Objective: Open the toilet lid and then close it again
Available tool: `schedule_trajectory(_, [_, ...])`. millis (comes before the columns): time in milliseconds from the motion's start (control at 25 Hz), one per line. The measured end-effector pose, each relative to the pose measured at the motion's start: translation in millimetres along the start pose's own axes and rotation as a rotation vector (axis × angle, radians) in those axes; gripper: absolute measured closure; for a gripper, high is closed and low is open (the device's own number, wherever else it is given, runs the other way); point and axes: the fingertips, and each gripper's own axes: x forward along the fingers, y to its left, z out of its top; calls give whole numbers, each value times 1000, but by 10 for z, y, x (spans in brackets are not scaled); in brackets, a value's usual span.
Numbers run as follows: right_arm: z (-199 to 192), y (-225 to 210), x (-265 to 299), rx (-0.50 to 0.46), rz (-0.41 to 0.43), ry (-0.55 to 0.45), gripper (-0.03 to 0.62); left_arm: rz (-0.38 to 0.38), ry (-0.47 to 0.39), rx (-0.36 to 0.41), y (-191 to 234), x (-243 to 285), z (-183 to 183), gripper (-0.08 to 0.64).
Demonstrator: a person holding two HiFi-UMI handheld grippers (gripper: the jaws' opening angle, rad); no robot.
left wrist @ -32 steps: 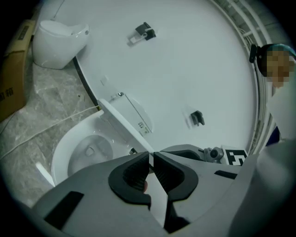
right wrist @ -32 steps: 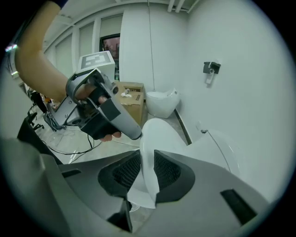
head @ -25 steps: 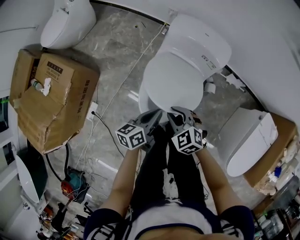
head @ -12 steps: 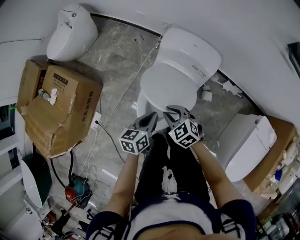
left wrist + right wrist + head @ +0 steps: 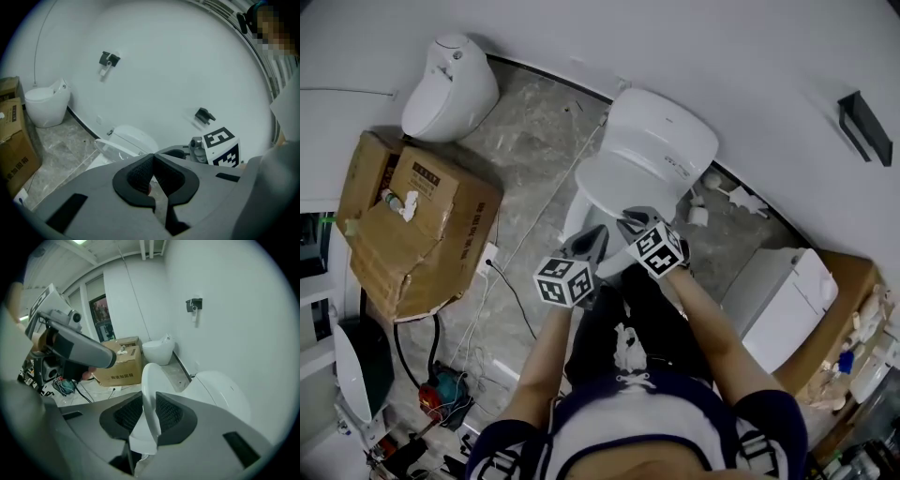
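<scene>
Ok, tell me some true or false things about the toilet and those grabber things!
The toilet lid sits between the jaws of the right gripper. True; those jaws have just been closing on it.
The left gripper grips the lid too. False: its jaws are shut on nothing.
The cardboard boxes lie right of the toilet in the head view. False: they lie left of it.
Another white toilet stands in the corner beyond the boxes. True.
</scene>
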Motion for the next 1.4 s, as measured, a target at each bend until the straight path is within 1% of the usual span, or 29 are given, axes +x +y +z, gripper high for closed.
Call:
schedule_trajectory(160, [19, -156, -29, 62, 32, 11, 509, 9, 33, 36, -107, 93, -91, 554])
schedule_trajectory(280, [44, -246, -28, 67, 55, 30, 509, 7, 47, 57, -197, 163, -125, 554])
schedule_trajectory(440, [80, -374, -76, 93, 64, 21, 509, 6, 70, 97, -302, 225, -125, 554])
schedule_trajectory(520, [91, -440, -93, 103, 65, 17, 511, 4, 73, 105, -321, 235, -103, 554])
schedule_trajectory(640, [126, -564, -117, 126, 72, 10, 509, 20, 74, 120, -290, 243, -31, 554])
schedule_trajectory(800, [157, -721, -137, 152, 76, 10, 509, 38, 64, 130, -234, 258, 90, 554])
schedule_trajectory(1000, [176, -879, -177, 182, 54, -15, 509, 56, 43, 139, -228, 292, 210, 554])
schedule_trajectory(1200, [199, -1086, -205, 204, 34, -28, 509, 70, 25, 179, -276, 386, 345, 554])
schedule_trajectory(1400, [212, -1314, -224, 222, 9, -34, 511, 67, -26, 194, -359, 482, 555, 554])
